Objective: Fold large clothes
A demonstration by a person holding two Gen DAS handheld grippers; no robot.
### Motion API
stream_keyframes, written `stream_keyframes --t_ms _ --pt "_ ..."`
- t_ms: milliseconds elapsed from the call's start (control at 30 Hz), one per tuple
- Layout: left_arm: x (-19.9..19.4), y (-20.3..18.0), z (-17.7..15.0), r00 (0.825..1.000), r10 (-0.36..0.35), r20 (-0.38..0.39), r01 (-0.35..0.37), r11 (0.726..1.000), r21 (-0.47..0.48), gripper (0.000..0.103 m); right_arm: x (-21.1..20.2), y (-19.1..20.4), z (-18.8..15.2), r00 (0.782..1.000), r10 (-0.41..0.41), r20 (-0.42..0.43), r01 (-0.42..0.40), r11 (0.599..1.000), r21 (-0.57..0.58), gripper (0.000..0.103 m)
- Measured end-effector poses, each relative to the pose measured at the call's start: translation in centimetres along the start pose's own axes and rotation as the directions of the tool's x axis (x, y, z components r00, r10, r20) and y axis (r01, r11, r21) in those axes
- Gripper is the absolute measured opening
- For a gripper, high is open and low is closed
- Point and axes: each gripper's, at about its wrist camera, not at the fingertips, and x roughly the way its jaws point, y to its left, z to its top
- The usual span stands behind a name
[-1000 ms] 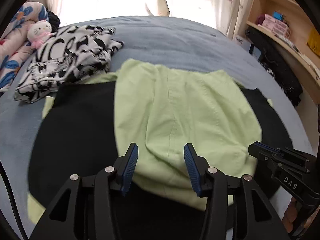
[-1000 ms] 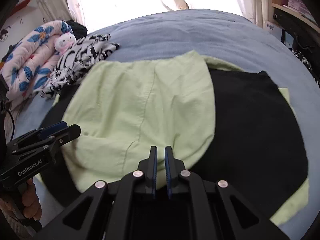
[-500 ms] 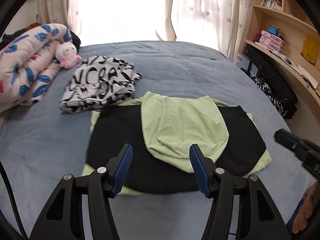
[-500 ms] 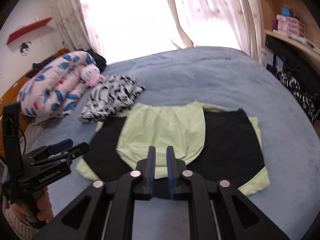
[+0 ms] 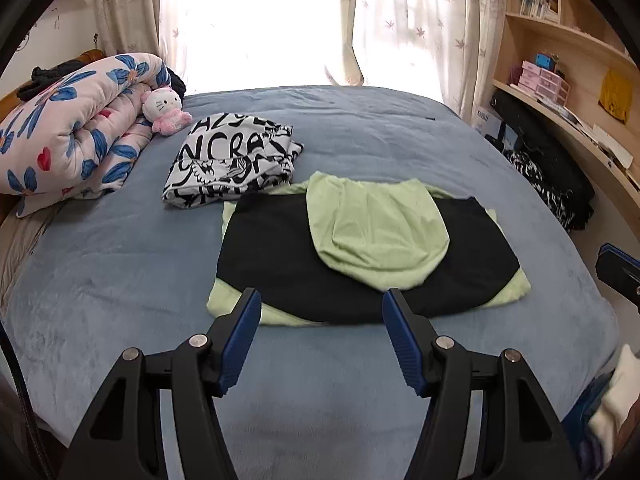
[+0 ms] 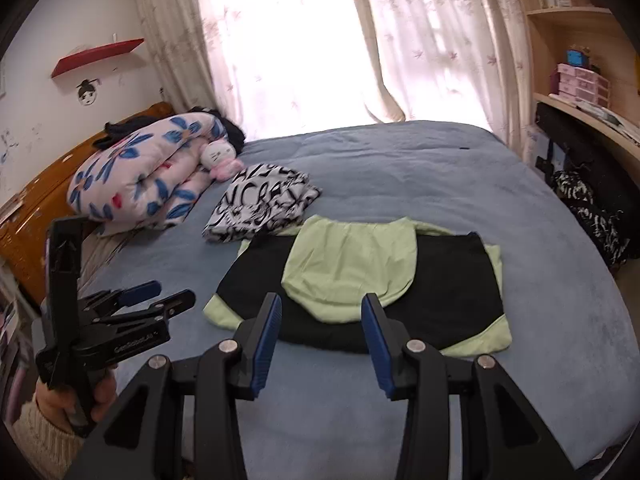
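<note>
A green and black garment point(image 5: 360, 248) point(image 6: 360, 280) lies folded flat on the blue bed, a light green panel point(image 5: 380, 228) laid over its black middle. My left gripper point(image 5: 322, 312) hovers above the bed's near side, well short of the garment; its jaws are opening and hold nothing. My right gripper point(image 6: 322, 312) also hangs back from the garment with its jaws opening and nothing between them. In the right wrist view the left gripper point(image 6: 160, 296) shows at the left, held by a hand point(image 6: 96, 396). The right gripper's tip point(image 5: 618, 270) shows at the left wrist view's right edge.
A folded black-and-white printed garment point(image 5: 236, 160) lies behind the green one. A rolled floral quilt point(image 5: 72, 132) and a plush toy point(image 5: 164, 110) sit at the bed's left. Wooden shelves point(image 5: 560, 68) and dark clothes point(image 5: 548, 172) line the right side. Curtains hang behind the blue bed point(image 5: 120, 272).
Both grippers have pulled up and back from the garment, which now looks small and far. The right gripper's jaws went from shut to apart; the left's widened.
</note>
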Motion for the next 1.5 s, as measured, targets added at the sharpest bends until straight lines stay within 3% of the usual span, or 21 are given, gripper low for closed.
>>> stream_keyframes --t_ms 233,333,467,633,800,967,1067,1267,1333,1400,1500 --pt "0.9 0.3 -2.8 0.999 -0.004 -0.042 0.004 1.0 -0.001 0.066 0.9 1.4 -3.0 0.999 -0.051 -0.01 0.05 0.994 -0.102 0.042" --pt "2.7 0.7 -3.9 0.997 -0.022 -0.076 0.021 1.0 -0.015 0.066 2.6 1.1 -4.4 0.996 -0.093 -0.006 0.092 0.992 -0.082 0.042" --pt "6.1 2.2 -5.4 0.987 -0.098 -0.13 0.086 0.991 -0.098 0.066 5.1 0.0 -5.5 0.992 -0.123 -0.005 0.122 0.992 -0.03 0.042" --pt "11.8 4.8 -7.1 0.961 -0.219 -0.17 0.17 0.95 -0.262 0.066 8.7 -1.2 -6.0 0.992 -0.129 -0.006 0.129 0.992 0.018 0.042" --pt "17.4 7.4 -8.2 0.949 -0.268 -0.168 0.184 0.9 -0.395 0.066 12.3 -1.6 -5.7 0.994 -0.107 -0.017 0.108 0.994 0.032 0.042" --pt "22.8 9.9 -8.4 0.935 -0.324 -0.144 0.203 0.822 -0.532 0.066 16.7 -2.0 -4.9 0.995 -0.082 -0.049 0.084 0.996 0.041 0.042" --pt "24.5 10.9 -7.8 0.938 -0.334 -0.091 0.225 0.788 -0.573 0.066 19.4 -2.0 -4.2 0.996 -0.074 -0.059 0.076 0.996 0.04 0.042" --pt "28.4 11.9 -4.1 0.949 -0.312 -0.036 0.23 0.768 -0.597 0.066 24.6 -2.3 -2.4 0.994 -0.066 -0.087 0.071 0.996 0.047 0.042" --pt "29.0 12.4 -3.1 0.954 -0.299 -0.008 0.233 0.759 -0.608 0.053 26.3 -2.5 -1.4 0.994 -0.077 -0.083 0.081 0.995 0.05 0.042" --pt "29.5 12.5 -2.1 0.961 -0.275 0.012 0.226 0.762 -0.607 0.018 28.2 -2.7 -0.3 0.99 -0.106 -0.091 0.111 0.993 0.047 0.041" --pt "29.0 12.5 -1.6 0.971 -0.237 0.044 0.219 0.787 -0.577 0.007 31.1 -2.9 0.6 0.988 -0.117 -0.103 0.122 0.991 0.047 0.029"
